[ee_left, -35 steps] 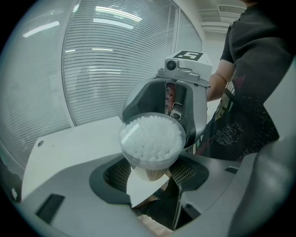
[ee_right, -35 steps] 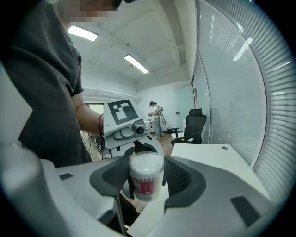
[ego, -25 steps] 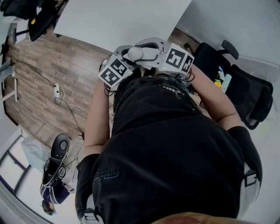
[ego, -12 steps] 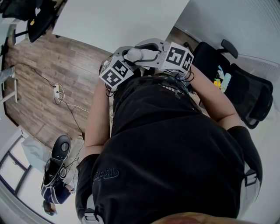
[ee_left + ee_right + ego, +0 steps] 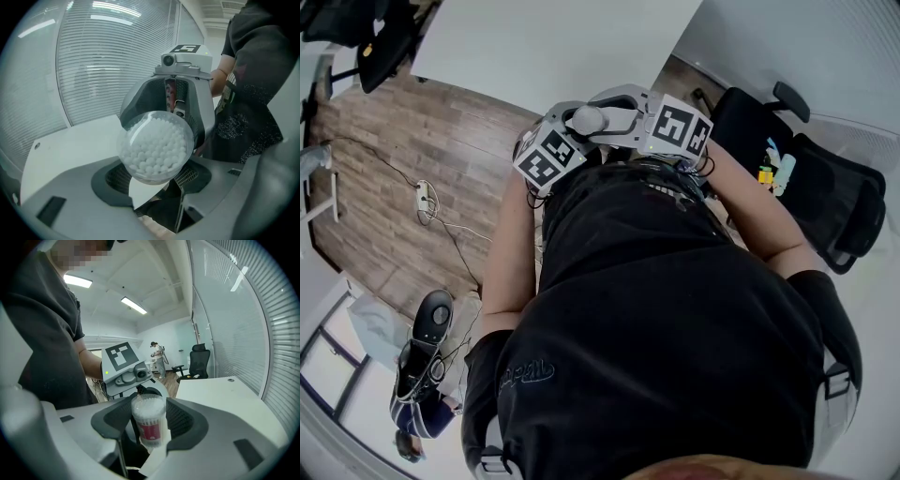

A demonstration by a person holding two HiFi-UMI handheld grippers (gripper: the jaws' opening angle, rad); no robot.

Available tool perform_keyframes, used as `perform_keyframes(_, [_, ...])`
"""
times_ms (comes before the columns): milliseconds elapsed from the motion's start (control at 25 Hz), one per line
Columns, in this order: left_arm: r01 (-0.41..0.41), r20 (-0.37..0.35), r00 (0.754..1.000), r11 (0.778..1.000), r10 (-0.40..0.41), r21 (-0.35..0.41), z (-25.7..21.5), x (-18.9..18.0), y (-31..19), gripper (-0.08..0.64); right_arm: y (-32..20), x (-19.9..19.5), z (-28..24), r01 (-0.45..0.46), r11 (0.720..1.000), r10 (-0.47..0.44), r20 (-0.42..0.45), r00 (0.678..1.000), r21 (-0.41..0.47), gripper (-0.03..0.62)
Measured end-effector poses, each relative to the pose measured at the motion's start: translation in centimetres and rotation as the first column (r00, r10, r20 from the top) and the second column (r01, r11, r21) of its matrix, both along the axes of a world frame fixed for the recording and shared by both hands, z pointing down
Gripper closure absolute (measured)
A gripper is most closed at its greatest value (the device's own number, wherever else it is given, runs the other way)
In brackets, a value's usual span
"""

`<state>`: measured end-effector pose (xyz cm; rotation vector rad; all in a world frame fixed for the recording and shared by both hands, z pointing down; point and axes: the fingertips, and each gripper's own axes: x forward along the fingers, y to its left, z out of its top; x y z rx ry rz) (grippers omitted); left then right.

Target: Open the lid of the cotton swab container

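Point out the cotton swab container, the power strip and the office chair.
cotton swab container (image 5: 151,430): right gripper view, red label.
power strip (image 5: 423,197): head view, white body.
office chair (image 5: 839,202): head view, black upholstery.

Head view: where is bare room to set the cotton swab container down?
The white table ahead of the person is bare in what shows, with wood floor along its near edge. It is crowded before the torso, where left gripper and right gripper meet at the cotton swab container.

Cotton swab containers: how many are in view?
1. The cotton swab container stands between the right gripper's fingers, its clear top toward the left gripper. No others show.
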<state>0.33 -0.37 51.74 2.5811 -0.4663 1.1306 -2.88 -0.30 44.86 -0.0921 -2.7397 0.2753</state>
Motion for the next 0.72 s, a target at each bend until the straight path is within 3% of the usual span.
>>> perform_keyframes(720, [-0.023, 0.031, 0.999, 1.0, 0.023, 0.001, 0.12, 0.02, 0.15, 0.299, -0.09, 0.43, -0.09, -0.026, 1.0, 0.026, 0.005, 1.0, 0.013, 0.348])
